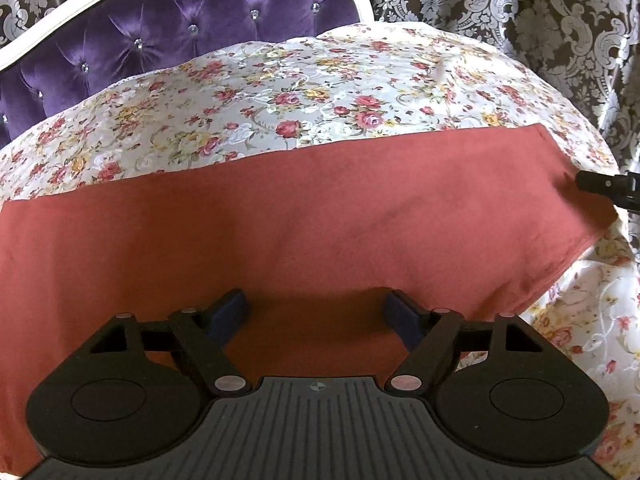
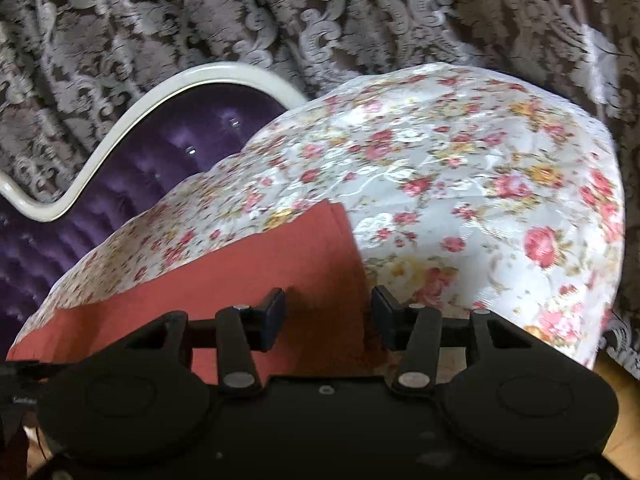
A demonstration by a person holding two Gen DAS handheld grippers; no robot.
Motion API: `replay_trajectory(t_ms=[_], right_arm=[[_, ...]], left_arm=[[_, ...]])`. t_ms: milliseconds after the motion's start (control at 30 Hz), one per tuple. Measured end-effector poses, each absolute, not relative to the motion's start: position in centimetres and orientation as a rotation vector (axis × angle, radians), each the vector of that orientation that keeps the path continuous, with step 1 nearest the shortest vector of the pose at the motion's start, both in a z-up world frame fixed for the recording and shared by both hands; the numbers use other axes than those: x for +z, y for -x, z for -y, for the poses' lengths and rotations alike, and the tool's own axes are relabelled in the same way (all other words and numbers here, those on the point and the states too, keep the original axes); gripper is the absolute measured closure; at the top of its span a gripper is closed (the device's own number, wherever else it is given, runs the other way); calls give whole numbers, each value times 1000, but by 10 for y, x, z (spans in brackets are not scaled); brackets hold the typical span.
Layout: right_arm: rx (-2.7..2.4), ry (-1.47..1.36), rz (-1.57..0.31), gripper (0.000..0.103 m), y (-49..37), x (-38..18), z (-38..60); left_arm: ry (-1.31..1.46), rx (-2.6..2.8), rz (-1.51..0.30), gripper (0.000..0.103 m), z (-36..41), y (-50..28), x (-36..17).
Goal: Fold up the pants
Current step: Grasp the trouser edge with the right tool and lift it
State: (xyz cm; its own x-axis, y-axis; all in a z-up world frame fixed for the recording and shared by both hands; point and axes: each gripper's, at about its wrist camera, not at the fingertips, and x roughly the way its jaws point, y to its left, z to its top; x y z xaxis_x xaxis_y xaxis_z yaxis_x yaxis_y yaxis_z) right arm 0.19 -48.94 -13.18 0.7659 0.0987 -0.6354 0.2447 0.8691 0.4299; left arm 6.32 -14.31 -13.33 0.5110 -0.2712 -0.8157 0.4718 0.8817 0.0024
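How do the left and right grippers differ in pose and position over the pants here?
The left gripper sits over the middle of the pants, with red cloth on both sides of it; the right gripper sits at the pants' end edge, its right finger over the floral bedspread. The left gripper's jaws stand wider apart than the right's. Both are open, holding nothing.

Your left wrist camera sits low and close over the flat rust-red cloth pants (image 1: 304, 216), looking across the bed's white rose-print floral bedspread (image 1: 280, 92) toward the tufted purple velvet headboard (image 1: 168, 36). Your right wrist camera hangs near the pants' end edge (image 2: 280, 264), tilted, facing the same bedspread (image 2: 460, 184), headboard (image 2: 168, 160) and brown-and-silver damask curtain (image 2: 320, 12). Both views share these; the left one also catches your right hand-held gripper (image 1: 608, 186) at its right edge.
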Motion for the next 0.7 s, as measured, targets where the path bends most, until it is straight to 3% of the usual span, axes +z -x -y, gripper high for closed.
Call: replay_trajectory(t_ms=[33,67,100,267,700], right_arm=[[-67,-535,-705,58,-4,-132,490],[-55,-559,-712,82,-7,-134,490],[-29,-602,-732,95,-10,-138,491],[-70,-476,-684,95,-9,-118,468],[-72,-477,-629,95,-6,-70,461]], left_arm=[[-236,-449,-933,25,147,-65,-132],[-232,-446,-934,25,147,-64,-131],[-228,-444,-935,25,149,-65,-131],[-184,-445,-949,26,146,-70,-126],[-173,-396,-954,26,183,-141,-126]])
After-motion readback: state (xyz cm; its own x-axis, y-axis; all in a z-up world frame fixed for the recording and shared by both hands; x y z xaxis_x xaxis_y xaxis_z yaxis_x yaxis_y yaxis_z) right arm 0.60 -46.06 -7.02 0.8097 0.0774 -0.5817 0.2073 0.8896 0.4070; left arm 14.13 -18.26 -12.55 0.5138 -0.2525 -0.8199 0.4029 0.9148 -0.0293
